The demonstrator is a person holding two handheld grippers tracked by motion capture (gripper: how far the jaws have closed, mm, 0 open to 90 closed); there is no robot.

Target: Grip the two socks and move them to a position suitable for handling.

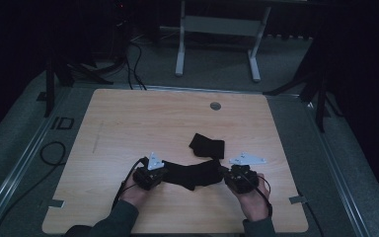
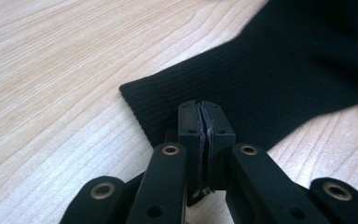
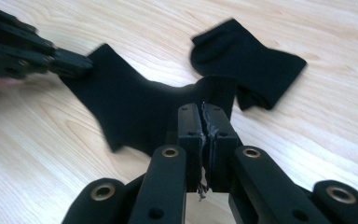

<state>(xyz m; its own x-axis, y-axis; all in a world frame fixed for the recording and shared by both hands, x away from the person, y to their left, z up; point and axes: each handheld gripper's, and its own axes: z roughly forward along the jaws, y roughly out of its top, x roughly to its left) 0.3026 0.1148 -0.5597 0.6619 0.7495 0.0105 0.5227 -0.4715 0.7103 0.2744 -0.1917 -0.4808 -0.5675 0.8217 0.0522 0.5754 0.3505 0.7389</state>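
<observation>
Sock (image 1: 192,173) is pinched at each end by the left gripper (image 1: 150,177) and right gripper (image 1: 238,178); best stretch it evenly, clear of the second sock (image 1: 207,146)

Black sock (image 1: 193,174) stretched over the table; second black sock (image 1: 207,146) lies behind.

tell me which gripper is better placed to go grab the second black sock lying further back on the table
Right, probably. The right gripper sits just below the loose sock, while the left gripper is farther off. Both are shut on the stretched sock, so the right would have to let go first.
</observation>
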